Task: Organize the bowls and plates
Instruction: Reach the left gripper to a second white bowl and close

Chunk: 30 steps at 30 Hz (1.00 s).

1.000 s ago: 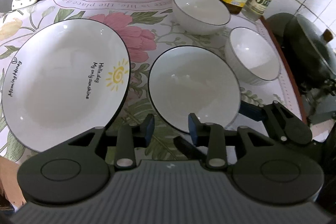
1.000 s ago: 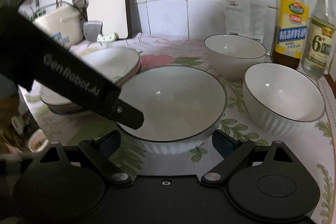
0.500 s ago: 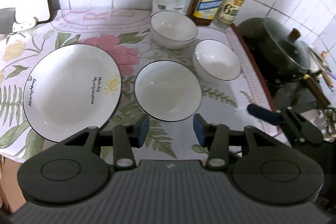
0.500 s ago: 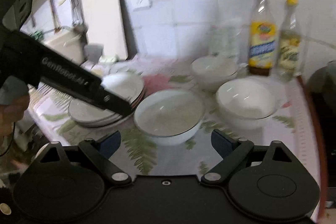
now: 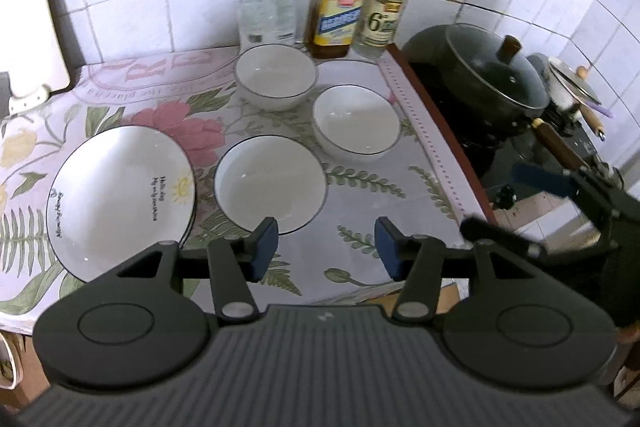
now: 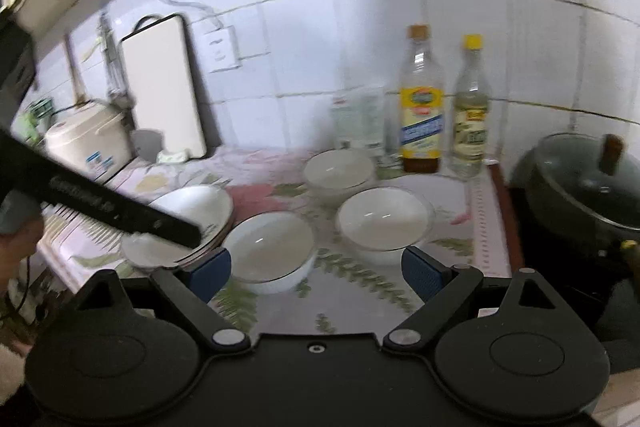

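A stack of white plates [image 5: 120, 199] with a sun drawing lies at the left of the flowered cloth; in the right wrist view the plate stack [image 6: 188, 223] is partly behind the left gripper's body. Three white bowls with dark rims stand to its right: a wide near bowl [image 5: 270, 183] [image 6: 272, 247], a right bowl [image 5: 356, 123] [image 6: 382, 219] and a far bowl [image 5: 276, 75] [image 6: 338, 169]. My left gripper [image 5: 326, 251] hovers above the counter's front edge, jaws opening, nothing between them. My right gripper [image 6: 316, 269] is open and empty, above and in front of the near bowl.
Two bottles [image 5: 340, 3] [image 5: 382, 11] and a clear bag [image 5: 268, 7] stand by the tiled wall. A lidded black pot [image 5: 484, 75] sits on the stove at the right. A white cutting board [image 6: 164, 87] and a rice cooker [image 6: 88, 143] stand at the left.
Both grippers have risen and drawn back from the dishes, which now look smaller. The left gripper's jaws have spread wider. The plates and bowls have not moved.
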### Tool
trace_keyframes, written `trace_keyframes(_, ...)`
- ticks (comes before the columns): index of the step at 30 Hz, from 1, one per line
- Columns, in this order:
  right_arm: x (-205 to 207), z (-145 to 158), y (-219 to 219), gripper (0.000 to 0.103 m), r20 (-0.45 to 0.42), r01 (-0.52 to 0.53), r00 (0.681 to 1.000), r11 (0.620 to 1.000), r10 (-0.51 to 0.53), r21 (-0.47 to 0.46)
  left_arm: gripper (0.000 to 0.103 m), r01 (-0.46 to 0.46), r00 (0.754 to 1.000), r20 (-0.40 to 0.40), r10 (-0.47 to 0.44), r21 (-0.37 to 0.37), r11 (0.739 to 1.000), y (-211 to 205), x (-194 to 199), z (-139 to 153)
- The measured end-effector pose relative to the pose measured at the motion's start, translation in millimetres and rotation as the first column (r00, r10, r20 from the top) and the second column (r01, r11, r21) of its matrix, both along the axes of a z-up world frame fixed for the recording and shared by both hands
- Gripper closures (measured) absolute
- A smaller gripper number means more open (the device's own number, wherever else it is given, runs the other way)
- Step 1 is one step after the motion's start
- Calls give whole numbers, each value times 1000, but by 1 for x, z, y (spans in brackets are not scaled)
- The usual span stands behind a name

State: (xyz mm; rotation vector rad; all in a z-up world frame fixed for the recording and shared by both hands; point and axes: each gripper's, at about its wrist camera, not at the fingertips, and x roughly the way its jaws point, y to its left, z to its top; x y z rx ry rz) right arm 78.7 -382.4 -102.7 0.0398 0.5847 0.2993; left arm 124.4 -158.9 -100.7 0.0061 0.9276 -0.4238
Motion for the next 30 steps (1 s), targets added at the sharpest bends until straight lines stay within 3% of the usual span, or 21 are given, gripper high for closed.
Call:
trace_keyframes(8,6,18,-26,14,-2,7,1000,997,-7,72,47,26,1000,10,-26,5,1000,-26,2,3)
trace_keyframes(15,23,14,-34,22,-12,6,1000,994,-5,113,47,8,1000,-9,-8,-26,1000,-37,17,-6)
trace_keyframes(22,56,-9,-37,25,-18,41,999,992,-40,118,47,-3,998,68,2,16,1000,-50,48,-18)
trace_keyframes(25,75,-24,-41,32,-48,77,996,991,-72,106,47,9,997,83,-11,31,999,-55,68,-24)
trace_keyframes(30,107,-50,-52,44,-119,131,987,977,-112,168,50,9,998,58,-12,41,999,-66,105,-45)
